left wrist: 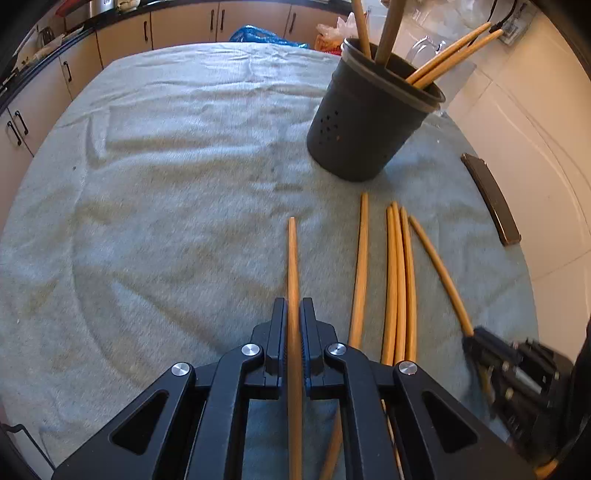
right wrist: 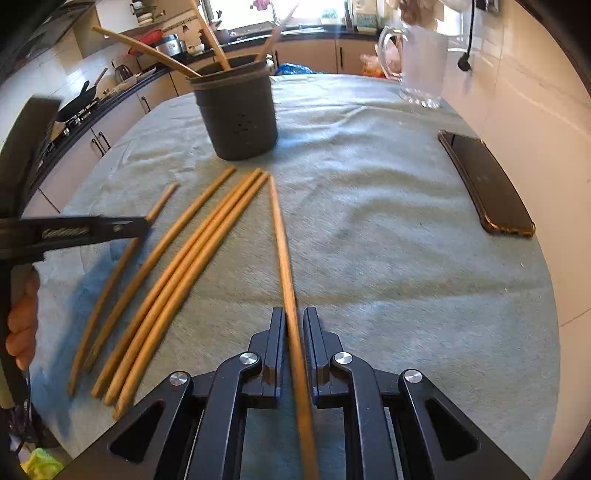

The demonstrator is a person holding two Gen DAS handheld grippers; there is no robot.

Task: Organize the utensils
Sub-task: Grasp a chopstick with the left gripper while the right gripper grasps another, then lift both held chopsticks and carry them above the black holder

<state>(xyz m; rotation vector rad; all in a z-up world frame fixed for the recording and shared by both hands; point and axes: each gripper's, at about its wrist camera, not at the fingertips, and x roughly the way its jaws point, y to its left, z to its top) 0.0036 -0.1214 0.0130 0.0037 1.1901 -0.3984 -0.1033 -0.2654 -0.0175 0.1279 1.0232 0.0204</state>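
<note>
Long, slender, round wooden chopsticks of an orange-tan colour lie in a loose fan on the surface, their far tips pointing toward the dark grey perforated plastic utensil holder [left wrist: 373, 110]. The holder stands upright and already carries several more wooden sticks leaning out over its rim.

The left gripper [left wrist: 294, 325] has its jaws pressed together on the leftmost chopstick [left wrist: 293, 258], the one lying farthest from the rest of the fan, in front of the holder. The right gripper [right wrist: 294, 332] has its jaws pinching the rightmost chopstick [right wrist: 280, 236], whose tip also points at the holder. Between these two lie four loose chopsticks [right wrist: 192, 251], three of them bunched side by side.

The surface is covered by a pale grey-green wrinkled cloth [left wrist: 166, 166]. To the right of the holder lies a black smartphone in a brown case [right wrist: 484, 181], and beyond it stands a clear glass jug [right wrist: 421, 62]. Behind the holder run beige kitchen cabinets with dark handles [left wrist: 184, 22].
</note>
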